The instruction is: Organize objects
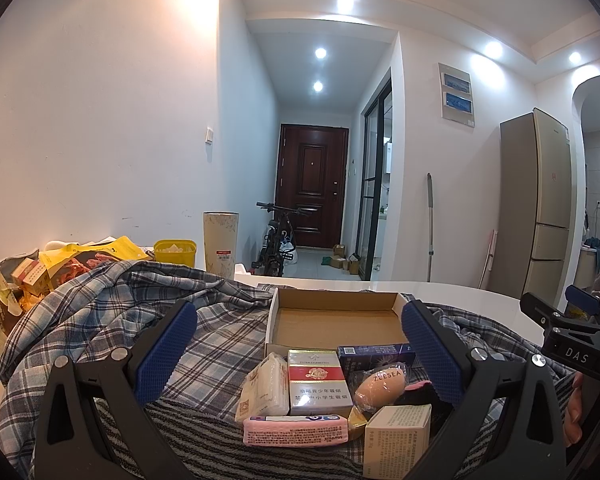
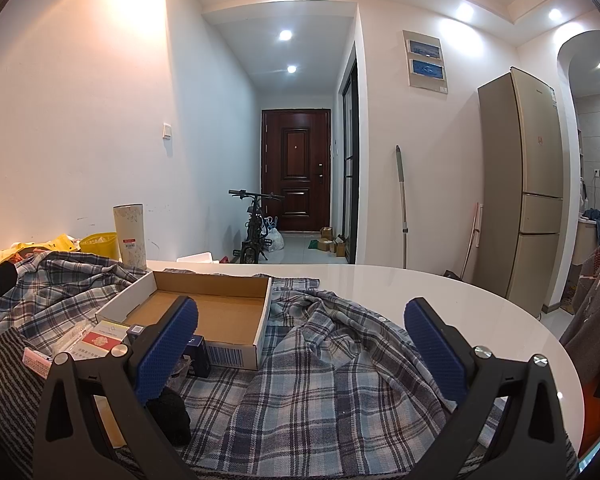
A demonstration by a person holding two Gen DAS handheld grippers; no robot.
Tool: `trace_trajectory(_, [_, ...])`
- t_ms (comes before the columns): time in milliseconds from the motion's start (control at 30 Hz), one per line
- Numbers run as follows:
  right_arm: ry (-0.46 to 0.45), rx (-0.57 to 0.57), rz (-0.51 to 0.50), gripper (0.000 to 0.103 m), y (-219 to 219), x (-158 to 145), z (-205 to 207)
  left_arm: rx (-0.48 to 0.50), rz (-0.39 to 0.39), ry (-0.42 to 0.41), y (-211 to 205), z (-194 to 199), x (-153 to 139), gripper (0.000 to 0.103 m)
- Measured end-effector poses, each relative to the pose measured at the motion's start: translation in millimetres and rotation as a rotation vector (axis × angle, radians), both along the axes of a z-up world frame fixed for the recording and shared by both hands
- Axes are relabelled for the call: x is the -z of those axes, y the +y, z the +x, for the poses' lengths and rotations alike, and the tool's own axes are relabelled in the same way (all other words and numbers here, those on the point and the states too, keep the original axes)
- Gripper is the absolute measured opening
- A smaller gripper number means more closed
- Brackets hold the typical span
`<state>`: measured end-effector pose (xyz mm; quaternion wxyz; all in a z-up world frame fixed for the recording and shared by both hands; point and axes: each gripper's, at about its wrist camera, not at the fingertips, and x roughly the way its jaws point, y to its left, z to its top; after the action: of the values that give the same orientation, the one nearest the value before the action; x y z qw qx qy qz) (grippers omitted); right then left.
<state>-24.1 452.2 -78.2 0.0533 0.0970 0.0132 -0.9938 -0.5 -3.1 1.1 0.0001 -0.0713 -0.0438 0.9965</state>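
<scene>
1. The left tongs (image 1: 300, 344) stand wide open and hold nothing; their two blue pads frame a cluster of small goods on the worktop (image 2: 440, 292).
2. At far left of the left wrist view lies a heap of snack bags (image 1: 60, 268); their number cannot be told.
3. Behind them sits one yellow tub (image 1: 175, 251) with pale contents that cannot be made out, and just beside it one tall cream tumbler (image 1: 220, 243), upright.
4. One plaid shirt (image 2: 320, 360) is spread crumpled over the worktop, with one striped towel (image 1: 204, 428) at the near edge.
5. One shallow cardboard box (image 1: 336, 320) rests on the shirt, open-topped and with nothing in it.
6. In front of the box, outside it, lie seven small items, left to right: one tissue pack (image 1: 262, 386), one pink packet (image 1: 296, 430) lying flat nearest the camera, one red and white cigarette pack (image 1: 318, 382), one dark blue carton (image 1: 374, 354) touching the box's front wall, one beige sponge egg (image 1: 381, 386) marked ZEESEA, one cream carton (image 1: 396, 440), and one dark cloth piece with a pink edge (image 1: 418, 394).
7. The right tongs (image 2: 300, 344) are likewise spread wide and grip nothing, hovering over the shirt to the right of the box.
8. A hand (image 1: 576, 412) shows at the right edge, on the right tool.
</scene>
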Motion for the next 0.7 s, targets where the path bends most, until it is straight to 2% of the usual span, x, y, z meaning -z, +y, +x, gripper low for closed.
trace_trajectory(467, [-0.001, -0.001, -0.002, 0.103, 0.8, 0.1, 0.4, 0.003, -0.006, -0.002, 3.7, -3.9, 3.3, 0.103])
trace_trajectory(600, [0.002, -0.003, -0.010, 0.103, 1.7, 0.7, 0.7, 0.068, -0.003, -0.029, 6.1, -8.4, 3.2, 0.103])
trace_trajectory(700, [-0.001, -0.004, -0.016, 0.103, 1.9, 1.1, -0.1, 0.061, -0.019, -0.020, 8.9, -6.5, 2.8, 0.103])
